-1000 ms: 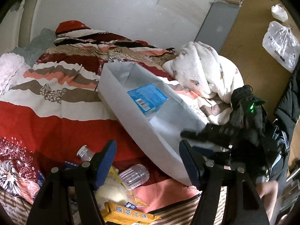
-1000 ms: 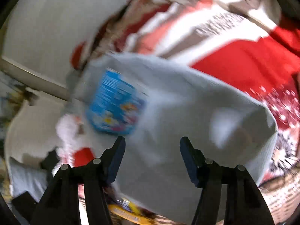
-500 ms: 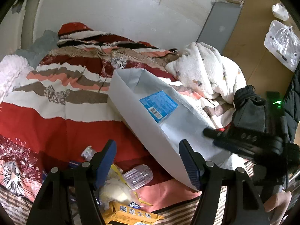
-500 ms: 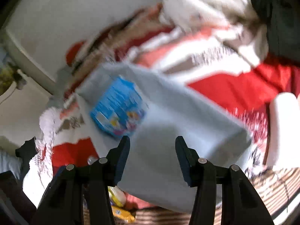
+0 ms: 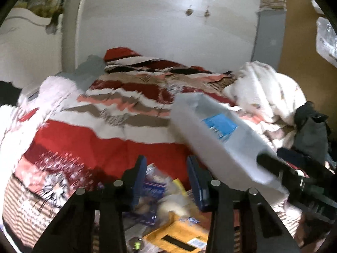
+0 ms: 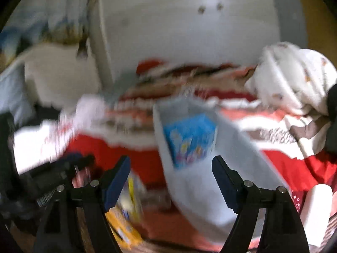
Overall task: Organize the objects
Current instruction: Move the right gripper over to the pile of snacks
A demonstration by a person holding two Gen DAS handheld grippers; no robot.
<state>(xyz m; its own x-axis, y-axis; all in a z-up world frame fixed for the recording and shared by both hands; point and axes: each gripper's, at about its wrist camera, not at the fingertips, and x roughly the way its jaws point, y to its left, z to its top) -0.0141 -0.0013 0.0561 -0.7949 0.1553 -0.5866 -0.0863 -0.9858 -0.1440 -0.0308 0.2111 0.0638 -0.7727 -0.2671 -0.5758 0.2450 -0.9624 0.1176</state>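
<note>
A long white fabric bin (image 5: pixel 229 154) lies on the red striped bedspread (image 5: pixel 84 139) with a blue box (image 5: pixel 221 124) inside. My left gripper (image 5: pixel 166 168) hovers over a pile of snack packets (image 5: pixel 155 185) and a yellow box (image 5: pixel 179 236). Its jaws are closing to a narrow gap, and blur hides whether the pads touch a packet. My right gripper (image 6: pixel 170 164) is opening wide and holds nothing. The bin (image 6: pixel 200 179) and blue box (image 6: pixel 189 139) lie just beyond its fingertips. The right gripper's black body (image 5: pixel 294 177) rests beside the bin's near end.
A crumpled white blanket (image 5: pixel 263 90) and dark clothing (image 5: pixel 311 130) lie at the bed's right side. A pale wall runs behind the bed. A plastic bag (image 5: pixel 326 42) hangs at the far right. A white cylinder (image 6: pixel 318 206) stands near the right gripper.
The left jaws have drawn much closer together and its view has swung left, over the snack pile. The right gripper has rolled upright, pulled back from the bin and spread its jaws.
</note>
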